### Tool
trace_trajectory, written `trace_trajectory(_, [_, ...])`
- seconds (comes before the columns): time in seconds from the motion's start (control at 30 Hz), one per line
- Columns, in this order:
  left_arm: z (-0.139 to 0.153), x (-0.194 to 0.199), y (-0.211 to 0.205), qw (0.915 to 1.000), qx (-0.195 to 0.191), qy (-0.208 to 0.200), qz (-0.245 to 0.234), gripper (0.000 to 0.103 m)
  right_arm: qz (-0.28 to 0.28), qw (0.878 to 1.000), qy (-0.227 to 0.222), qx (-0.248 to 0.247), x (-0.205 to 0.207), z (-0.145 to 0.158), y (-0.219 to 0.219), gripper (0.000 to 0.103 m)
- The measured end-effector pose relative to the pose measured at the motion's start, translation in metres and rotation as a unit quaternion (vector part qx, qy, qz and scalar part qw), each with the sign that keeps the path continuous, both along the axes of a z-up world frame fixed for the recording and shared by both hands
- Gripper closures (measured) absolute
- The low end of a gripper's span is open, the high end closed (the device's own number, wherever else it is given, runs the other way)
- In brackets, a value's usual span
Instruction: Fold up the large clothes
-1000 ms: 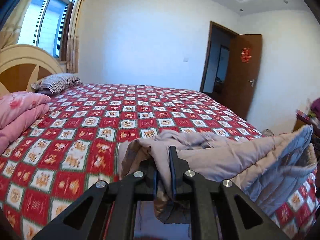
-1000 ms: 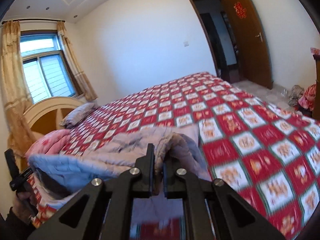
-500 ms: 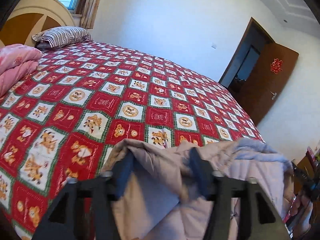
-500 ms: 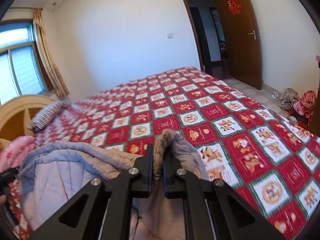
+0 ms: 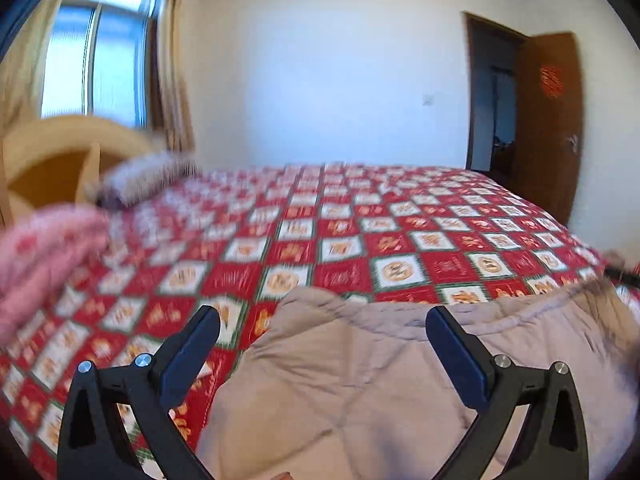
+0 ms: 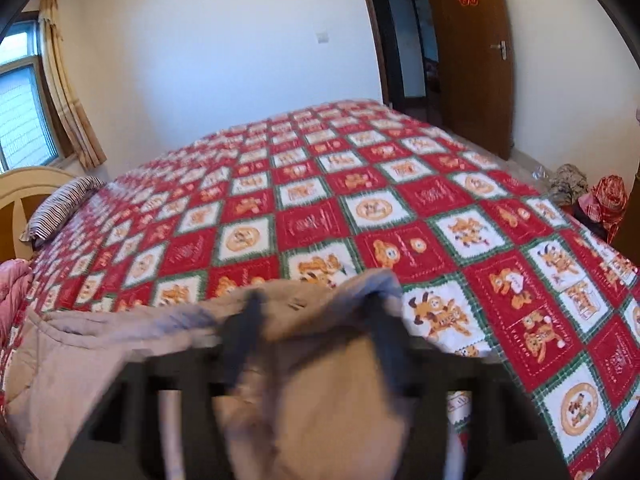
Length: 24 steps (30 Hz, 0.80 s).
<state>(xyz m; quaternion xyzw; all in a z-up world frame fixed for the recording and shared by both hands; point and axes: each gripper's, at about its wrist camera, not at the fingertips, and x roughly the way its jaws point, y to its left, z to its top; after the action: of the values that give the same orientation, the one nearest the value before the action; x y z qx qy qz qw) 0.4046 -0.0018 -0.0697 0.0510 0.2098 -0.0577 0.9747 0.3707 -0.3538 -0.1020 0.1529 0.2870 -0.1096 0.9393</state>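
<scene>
A large beige-grey quilted garment lies on the red patterned bedspread at the near edge of the bed. My left gripper hovers just over its folded top edge. Its jaws are opening and stand wide, and the pads touch no cloth. In the right wrist view the same garment spreads to the left. My right gripper is blurred, its jaws are opening, and the garment's corner sits loose between the fingers, not pinched.
A pink quilt and a striped pillow lie by the wooden headboard on the left. The brown door stands ajar at the right. Bundles of cloth sit on the floor beyond the bed's right side.
Both grippers were shut on the garment's edge and have opened and let it go. The cloth, carried forward over the bed, now lies on the bedspread.
</scene>
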Motion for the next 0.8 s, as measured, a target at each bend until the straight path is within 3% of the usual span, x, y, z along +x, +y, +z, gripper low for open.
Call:
trace_trajectory(0.07, [-0.001, -0.01, -0.018, 0.9993, 0.027, -0.021, -0.017, 0.001, -0.014, 0.999, -0.032, -0.016, -0.017, 0.013, 0.015, 0.005])
trace_trajectory(0.17, [-0.008, -0.003, -0.037, 0.9978, 0.061, -0.022, -0.018, 0.001, 0.017, 0.999, -0.026, -0.035, -0.025, 0.019, 0.051, 0.005])
trace_trajectory(0.3, [-0.027, 0.031, -0.041, 0.9976, 0.063, 0.026, 0.014, 0.001, 0.092, 0.99, -0.006, -0.105, -0.015, 0.006, 0.116, 0.01])
trace_trajectory(0.4, [-0.051, 0.056, -0.031, 0.9949, 0.047, 0.082, 0.034, 0.001, 0.097, 0.984, 0.014, -0.151, 0.004, -0.014, 0.132, 0.014])
trace_trajectory(0.5, [-0.074, 0.078, -0.012, 0.9906, -0.004, 0.128, 0.048, 0.001, 0.077, 0.986, 0.045, -0.138, 0.029, -0.036, 0.117, 0.015])
trace_trajectory(0.6, [-0.084, 0.085, -0.01, 0.9898, -0.02, 0.132, 0.048, 0.001, 0.067, 0.99, 0.056, -0.108, 0.038, -0.048, 0.101, 0.015])
trace_trajectory(0.8, [-0.102, 0.104, -0.011, 0.9848, -0.046, 0.162, 0.04, 0.001, 0.064, 0.99, 0.061, -0.107, 0.047, -0.058, 0.1, 0.013])
